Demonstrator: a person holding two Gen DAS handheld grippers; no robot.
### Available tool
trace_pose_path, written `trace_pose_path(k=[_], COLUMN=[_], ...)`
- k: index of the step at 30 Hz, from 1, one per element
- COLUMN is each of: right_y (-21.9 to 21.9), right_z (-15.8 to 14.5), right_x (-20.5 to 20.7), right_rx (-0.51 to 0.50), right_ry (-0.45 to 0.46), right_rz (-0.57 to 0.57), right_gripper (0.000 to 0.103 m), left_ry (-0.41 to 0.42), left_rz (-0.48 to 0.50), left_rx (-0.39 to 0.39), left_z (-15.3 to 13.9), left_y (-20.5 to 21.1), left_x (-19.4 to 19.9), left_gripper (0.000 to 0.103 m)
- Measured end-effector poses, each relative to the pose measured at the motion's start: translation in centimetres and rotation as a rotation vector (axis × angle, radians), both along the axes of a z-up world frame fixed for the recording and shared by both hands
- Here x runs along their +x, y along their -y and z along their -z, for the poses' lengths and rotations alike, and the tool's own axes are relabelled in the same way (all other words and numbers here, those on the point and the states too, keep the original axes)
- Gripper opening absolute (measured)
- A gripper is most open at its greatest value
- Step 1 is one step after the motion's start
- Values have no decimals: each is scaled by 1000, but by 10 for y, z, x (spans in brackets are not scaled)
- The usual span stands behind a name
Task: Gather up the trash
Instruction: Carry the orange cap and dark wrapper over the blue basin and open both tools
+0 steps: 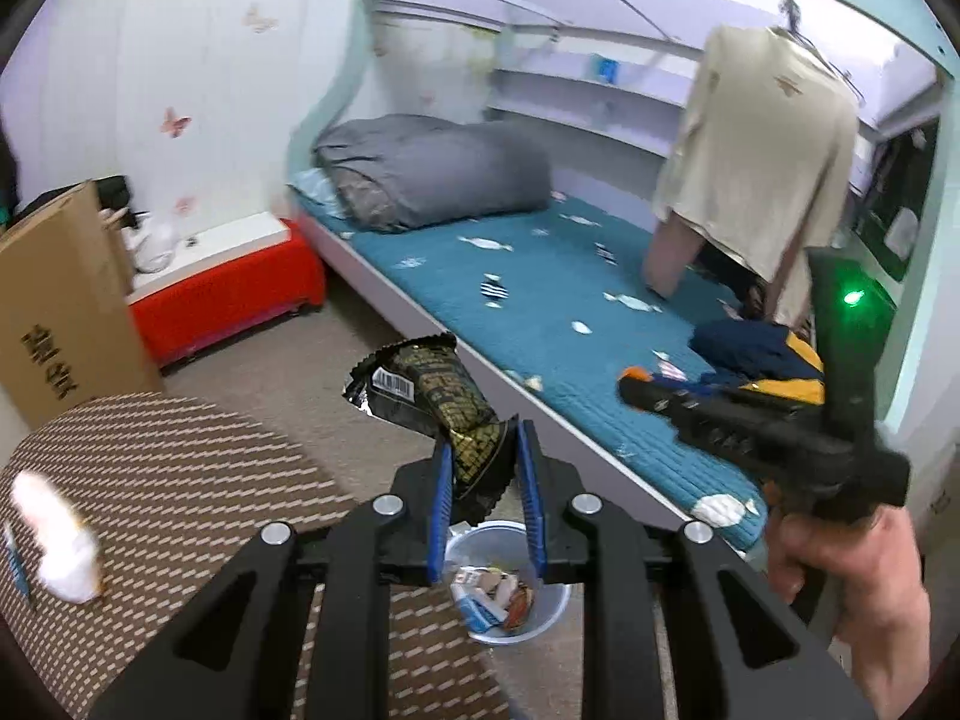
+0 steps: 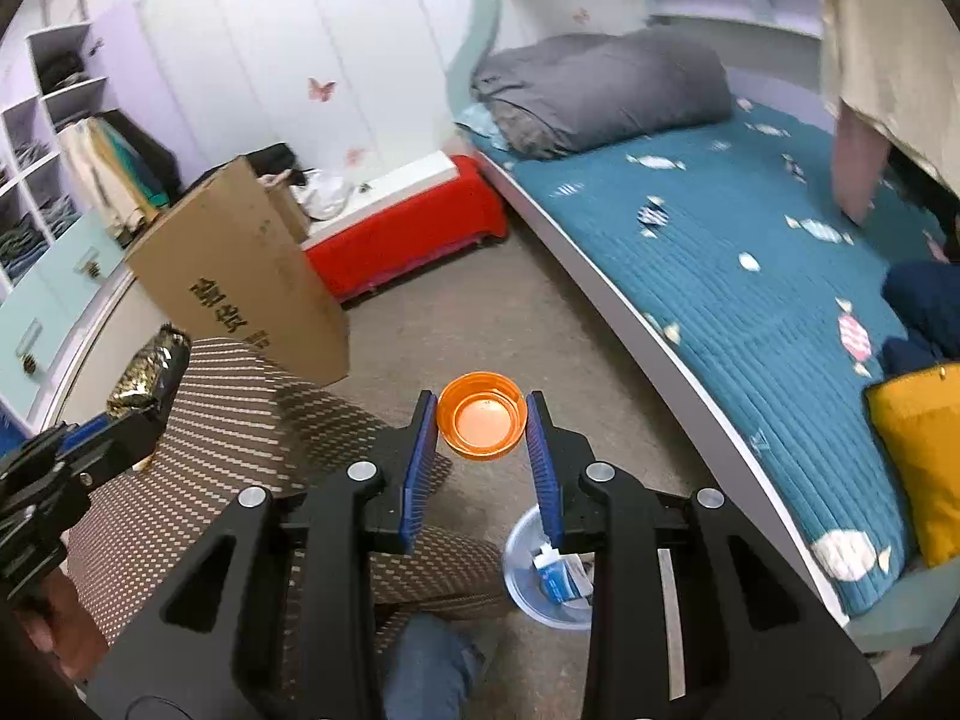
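the left gripper (image 1: 483, 450) clamps the lower end of a light, crinkly black-and-gold foil snack wrapper (image 1: 429, 396) above the clear plastic trash cup (image 1: 540, 618) on the floor, while the right gripper (image 2: 480, 417) pinches a stiff, slippery orange plastic bottle cap (image 2: 480, 416) by its rim

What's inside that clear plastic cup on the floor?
The clear plastic cup holds crumpled wrappers, including a blue-and-white packet. Anything beneath them is covered, and the hand-held gripper fingers hide part of the rim.
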State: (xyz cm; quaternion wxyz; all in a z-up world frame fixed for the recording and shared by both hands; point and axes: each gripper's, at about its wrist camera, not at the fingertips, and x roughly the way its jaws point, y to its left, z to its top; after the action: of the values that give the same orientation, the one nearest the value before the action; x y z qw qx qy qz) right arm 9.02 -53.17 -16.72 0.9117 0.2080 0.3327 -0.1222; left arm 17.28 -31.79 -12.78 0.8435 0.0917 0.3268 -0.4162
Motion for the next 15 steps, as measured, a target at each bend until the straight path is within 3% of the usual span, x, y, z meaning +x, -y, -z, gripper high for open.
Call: trace_pose_path(k=[6,15], right_y=[29,57], right_z=[35,100], right_x=[-2,11], right_rx=[70,194], right_ry=[-59,-166], right_rz=[51,66], right_gripper=[30,30], left_ry=[-65,-229], left_rz=[76,119], left_rx=[52,196], left_z=[23,88], left_y=[52,97], left_x=[-3,18], left_gripper=[20,20])
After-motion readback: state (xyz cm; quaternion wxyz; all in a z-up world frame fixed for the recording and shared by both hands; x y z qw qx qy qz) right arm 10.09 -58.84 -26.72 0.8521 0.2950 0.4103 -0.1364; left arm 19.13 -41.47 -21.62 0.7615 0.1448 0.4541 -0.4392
